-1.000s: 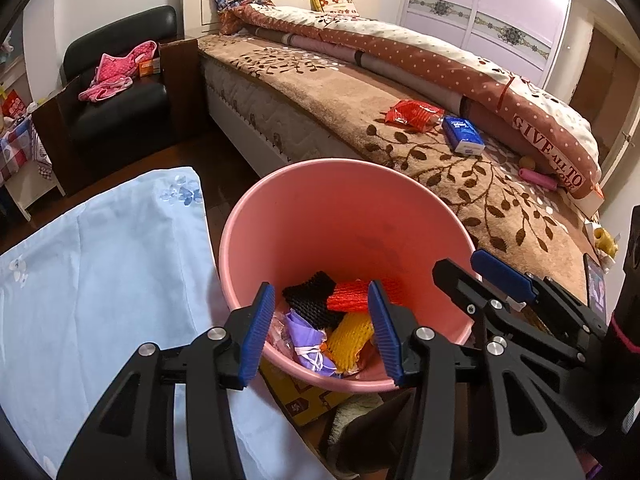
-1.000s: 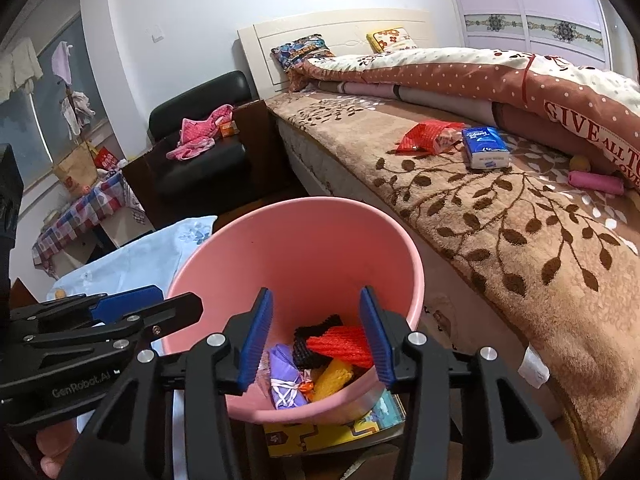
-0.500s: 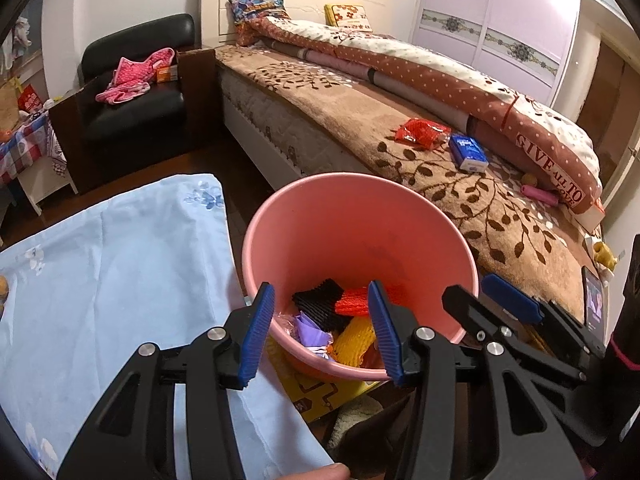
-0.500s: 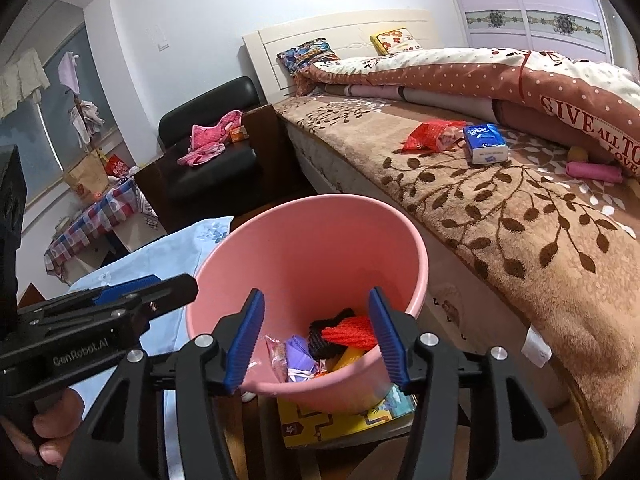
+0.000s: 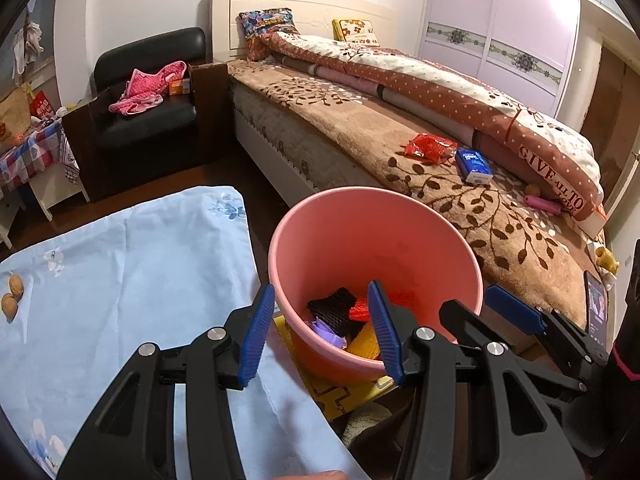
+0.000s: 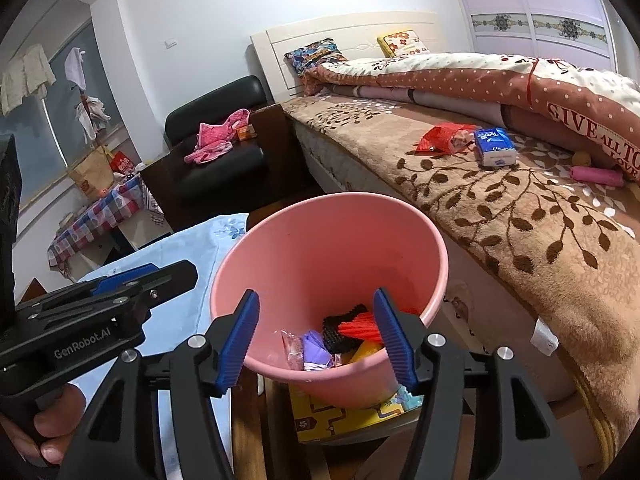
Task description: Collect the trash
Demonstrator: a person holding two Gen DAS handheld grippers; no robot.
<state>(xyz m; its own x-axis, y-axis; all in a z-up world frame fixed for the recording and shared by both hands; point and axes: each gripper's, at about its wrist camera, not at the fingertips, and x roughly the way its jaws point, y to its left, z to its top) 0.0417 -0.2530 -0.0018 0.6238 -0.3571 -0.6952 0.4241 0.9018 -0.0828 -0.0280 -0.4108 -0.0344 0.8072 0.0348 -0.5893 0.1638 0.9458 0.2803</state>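
With foam nets and wrappers already lying in the pink bucket beside the bed, both grippers are hovering empty over it, the left gripper spread, the right gripper still widening its fingers, while a red packet is waiting on the bed.

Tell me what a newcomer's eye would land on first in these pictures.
The pink bucket in the middle foreground, holding bright foam nets and wrappers, with both open grippers just before its rim. Beyond it, a red snack bag and blue tissue pack lie on the brown bedspread.
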